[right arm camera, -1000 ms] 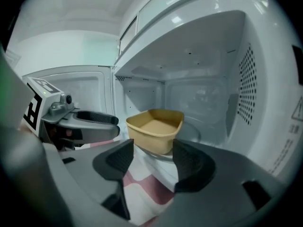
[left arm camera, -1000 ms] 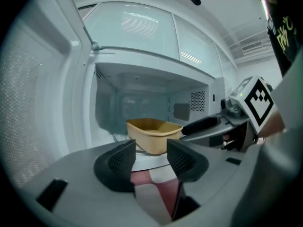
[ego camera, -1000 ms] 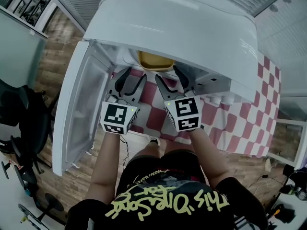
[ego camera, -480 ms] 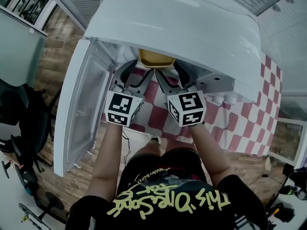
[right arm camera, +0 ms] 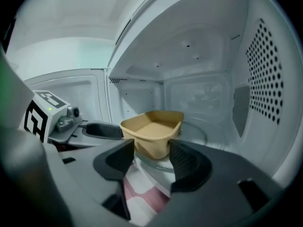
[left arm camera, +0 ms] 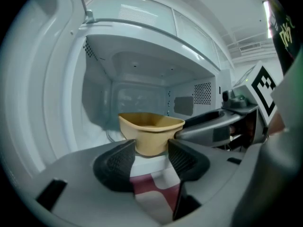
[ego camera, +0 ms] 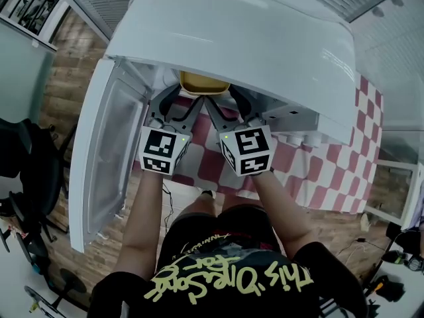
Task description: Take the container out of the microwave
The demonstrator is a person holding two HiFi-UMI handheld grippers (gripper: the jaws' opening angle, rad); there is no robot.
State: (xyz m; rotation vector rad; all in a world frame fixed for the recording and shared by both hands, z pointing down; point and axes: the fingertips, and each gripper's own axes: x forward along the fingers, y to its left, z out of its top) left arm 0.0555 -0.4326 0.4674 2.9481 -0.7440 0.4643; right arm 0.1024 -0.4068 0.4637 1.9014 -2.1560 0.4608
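The left gripper (left arm camera: pixel 151 148) is standing spread wide, its jaws having just been opening, with nothing between them. The yellow container (left arm camera: pixel 150 129) is sitting on the microwave's (ego camera: pixel 232 32) turntable (right arm camera: pixel 191 132), just beyond both grippers' tips. The right gripper (right arm camera: pixel 151 151) is likewise standing spread, pinching nothing.

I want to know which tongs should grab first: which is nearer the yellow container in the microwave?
Too close to call. The left tongs are open just short of the container's left front; the right tongs are open just short of its right front.
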